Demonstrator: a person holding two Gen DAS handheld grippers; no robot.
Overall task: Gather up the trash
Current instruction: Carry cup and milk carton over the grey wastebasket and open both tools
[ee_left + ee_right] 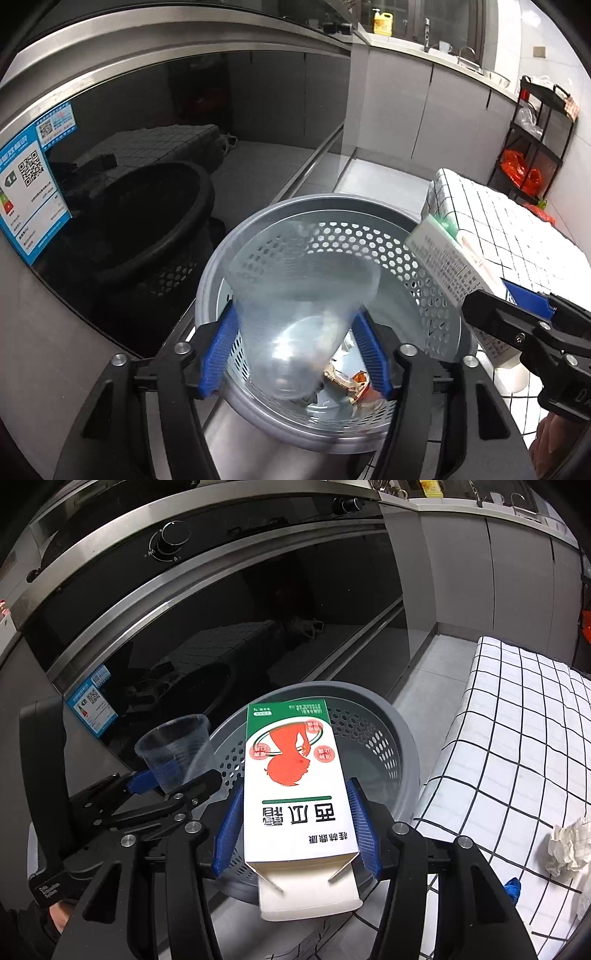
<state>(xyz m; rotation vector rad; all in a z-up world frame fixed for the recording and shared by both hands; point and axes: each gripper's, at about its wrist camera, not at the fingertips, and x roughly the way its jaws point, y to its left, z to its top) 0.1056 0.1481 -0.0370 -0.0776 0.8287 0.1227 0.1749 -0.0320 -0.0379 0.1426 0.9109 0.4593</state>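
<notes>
Left claw (295, 350): pitched steeply downward above a grey perforated waste basket (436, 291), its blue pads (219, 354) flanking a clear plastic cup (299, 314). The cup appears blurred, its base toward the basket floor and its mouth tilted away from the claw. Whether the pads press its wall cannot be told; the left pad lies along the wall, while the right pad seems to stand slightly off it.

Right claw (295, 830): likewise pitched downward over the same basket (402, 734), clenched on a white, green and red carton (291, 775). Its blue pads (364, 834) bear on the carton's two long sides. The carton points forward from the claw over the basket's opening; its near end is torn open, and a white inner sleeve (306, 897) protrudes toward the camera.

Relative places: in the right wrist view, the left claw (173, 786) with the cup (173, 749) lies to the left of the right claw, at the basket's left rim. In the left wrist view, the right claw (517, 306) with the carton (447, 266) enters from the right.

Basket contents: crumpled foil and orange-brown wrapper scraps (351, 380) on the floor, beneath the cup.

Surroundings: a checked cloth (517, 738) covers the surface right of the right claw and carries a crumpled white tissue (565, 845). A dark glass oven door (221, 627) stands ahead of both claws.
</notes>
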